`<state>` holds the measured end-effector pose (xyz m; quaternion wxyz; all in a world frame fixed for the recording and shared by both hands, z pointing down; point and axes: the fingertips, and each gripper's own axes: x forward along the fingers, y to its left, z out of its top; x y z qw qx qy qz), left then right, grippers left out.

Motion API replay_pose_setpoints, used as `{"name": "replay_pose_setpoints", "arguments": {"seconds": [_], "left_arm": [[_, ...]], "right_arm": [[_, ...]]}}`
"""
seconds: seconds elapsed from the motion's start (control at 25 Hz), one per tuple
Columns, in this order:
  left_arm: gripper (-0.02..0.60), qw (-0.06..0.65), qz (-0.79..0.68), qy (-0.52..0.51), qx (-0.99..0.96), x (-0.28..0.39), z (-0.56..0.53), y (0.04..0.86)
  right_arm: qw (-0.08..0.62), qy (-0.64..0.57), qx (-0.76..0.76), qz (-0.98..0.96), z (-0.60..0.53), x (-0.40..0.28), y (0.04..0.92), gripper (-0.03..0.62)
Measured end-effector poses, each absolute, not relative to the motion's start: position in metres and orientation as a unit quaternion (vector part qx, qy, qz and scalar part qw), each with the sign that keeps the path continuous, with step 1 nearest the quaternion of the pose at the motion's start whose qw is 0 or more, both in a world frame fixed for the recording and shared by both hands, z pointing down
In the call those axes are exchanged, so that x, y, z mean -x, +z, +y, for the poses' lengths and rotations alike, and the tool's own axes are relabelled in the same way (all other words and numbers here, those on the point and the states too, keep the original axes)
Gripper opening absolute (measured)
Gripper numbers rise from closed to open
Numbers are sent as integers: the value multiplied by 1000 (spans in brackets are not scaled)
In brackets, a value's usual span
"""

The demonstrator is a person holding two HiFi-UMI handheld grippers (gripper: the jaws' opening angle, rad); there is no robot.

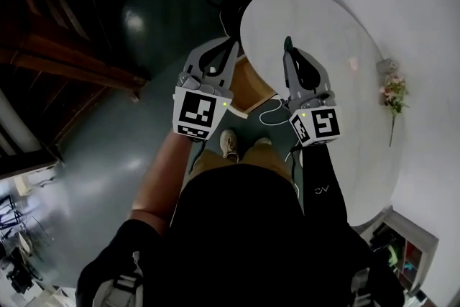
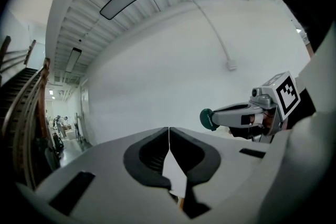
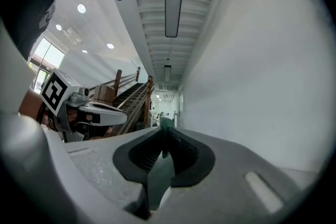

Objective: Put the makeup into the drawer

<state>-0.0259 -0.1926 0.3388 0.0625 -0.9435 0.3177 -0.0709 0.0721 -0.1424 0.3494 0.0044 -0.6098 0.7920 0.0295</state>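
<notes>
Here, right tongs clamp a green makeup item; left tongs closed, empty.

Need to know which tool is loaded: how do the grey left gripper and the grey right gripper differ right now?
The grey left gripper has its jaws together with nothing between them; the grey right gripper clamps a dark green, round-ended makeup piece. In the head view the right gripper's tip lies over the white round table, the left gripper's beside its edge. Both carry a black-and-white marker cube.
</notes>
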Motion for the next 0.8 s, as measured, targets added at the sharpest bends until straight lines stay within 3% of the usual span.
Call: {"name": "replay_pose_setpoints", "arguments": {"seconds": [0.2,0.8], "left_arm": [[11,51,342,-68,936,64,-203,344],[11,15,356,-84,931,95,-211,376]], "right_arm": [[-18,4,582,813,-164,-35,379,35],[-216,-237,503,802,-174,31,582,37]]}}
